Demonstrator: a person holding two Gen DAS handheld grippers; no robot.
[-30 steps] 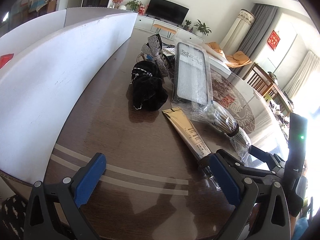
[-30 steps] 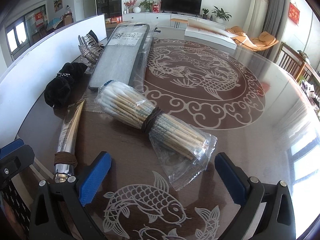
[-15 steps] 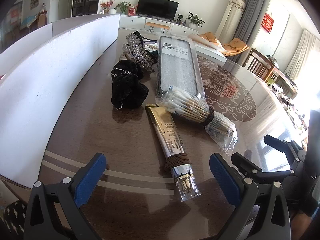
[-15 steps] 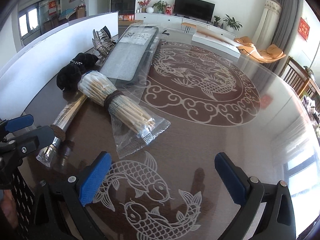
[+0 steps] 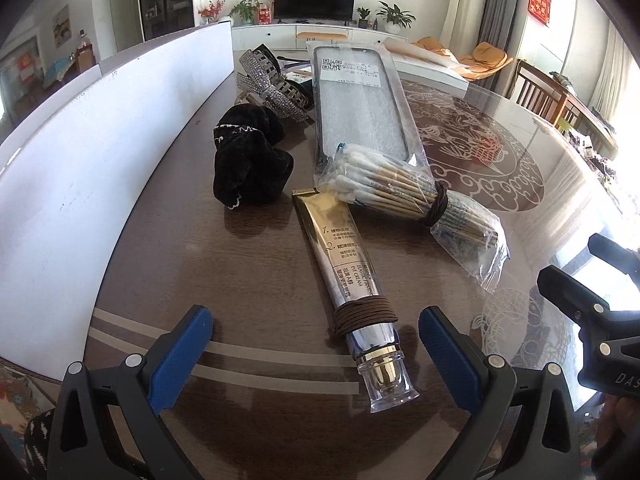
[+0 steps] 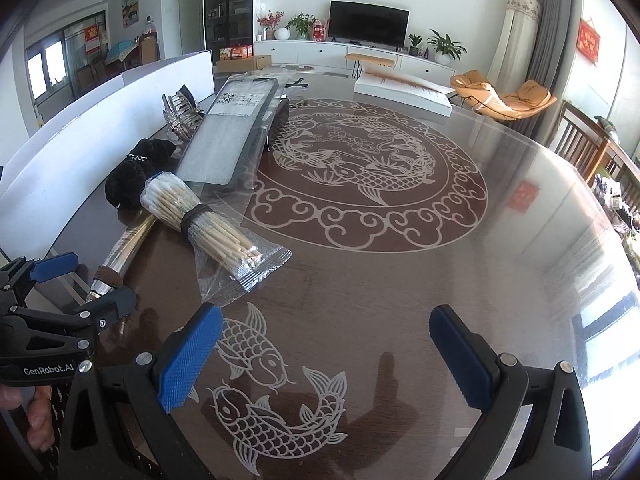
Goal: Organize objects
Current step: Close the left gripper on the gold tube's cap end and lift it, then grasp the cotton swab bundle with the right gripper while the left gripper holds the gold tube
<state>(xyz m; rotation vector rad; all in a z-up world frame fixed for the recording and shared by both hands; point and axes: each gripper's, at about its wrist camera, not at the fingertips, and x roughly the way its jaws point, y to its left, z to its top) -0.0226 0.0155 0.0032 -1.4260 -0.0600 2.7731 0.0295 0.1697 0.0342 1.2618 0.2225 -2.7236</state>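
long gold and silver cream tube (image 5: 347, 264) with clear cap lies on brown glass table (image 5: 168, 240), cap near, flat end far | left gripper (image 5: 316, 338) wide open, holding nothing, cap between its jaws | right gripper (image 6: 326, 344) wide open, holding nothing, tube off to its left | left is nearer

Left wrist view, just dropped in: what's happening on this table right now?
Nothing is held at the moment. The left tool is open, its blue pads either side of the capped end of the gold-and-silver cream tube with a brown hair tie round it. The right tool is open too, over bare glass tabletop. Beyond lie the bagged bundle of cotton swabs, a black velvet scrunchie and a packaged grey phone case.
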